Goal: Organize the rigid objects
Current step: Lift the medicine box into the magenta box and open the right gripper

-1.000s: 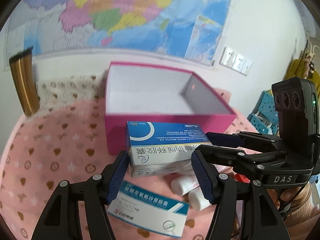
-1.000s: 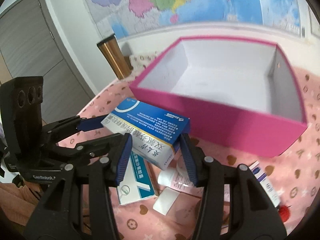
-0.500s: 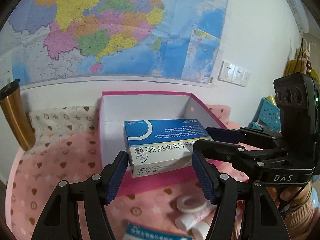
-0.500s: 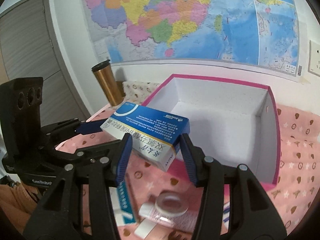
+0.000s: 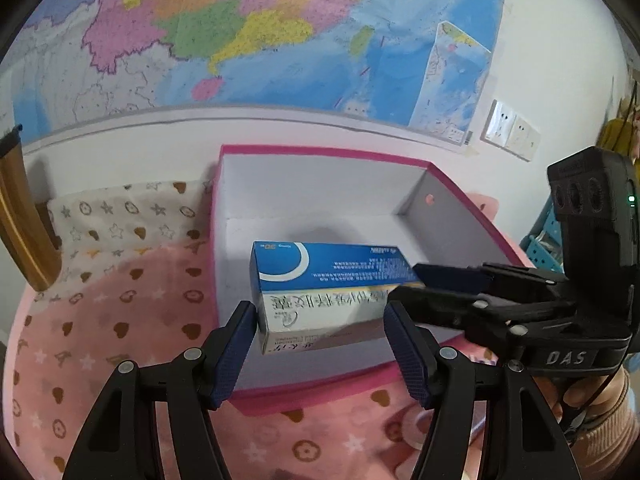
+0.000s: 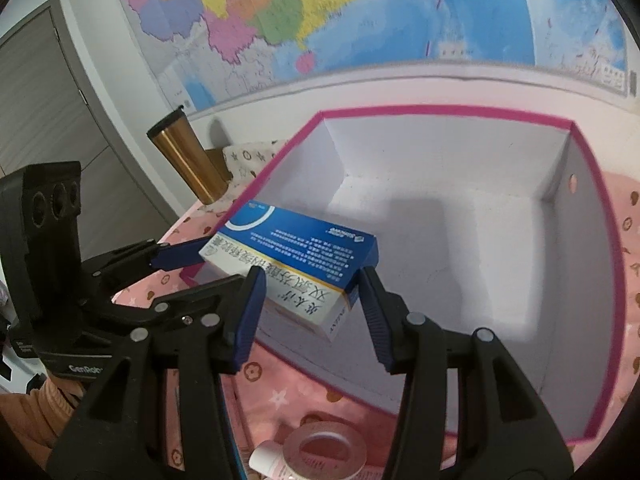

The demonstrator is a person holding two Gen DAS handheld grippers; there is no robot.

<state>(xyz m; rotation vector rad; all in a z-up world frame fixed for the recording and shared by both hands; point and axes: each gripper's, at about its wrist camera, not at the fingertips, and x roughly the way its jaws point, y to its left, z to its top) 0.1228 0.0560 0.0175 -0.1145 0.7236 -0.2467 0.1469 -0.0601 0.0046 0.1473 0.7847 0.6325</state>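
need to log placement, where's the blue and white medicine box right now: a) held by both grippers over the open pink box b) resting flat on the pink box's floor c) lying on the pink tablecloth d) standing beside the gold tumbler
a: the medicine box hangs clamped between the right gripper and left gripper, above the pink box's white floor.

Both grippers side by side, angled down. Left gripper (image 5: 320, 340) and right gripper (image 6: 310, 304) each w/ pads pressed on opposite ends of same box (image 5: 324, 292), carried between them.
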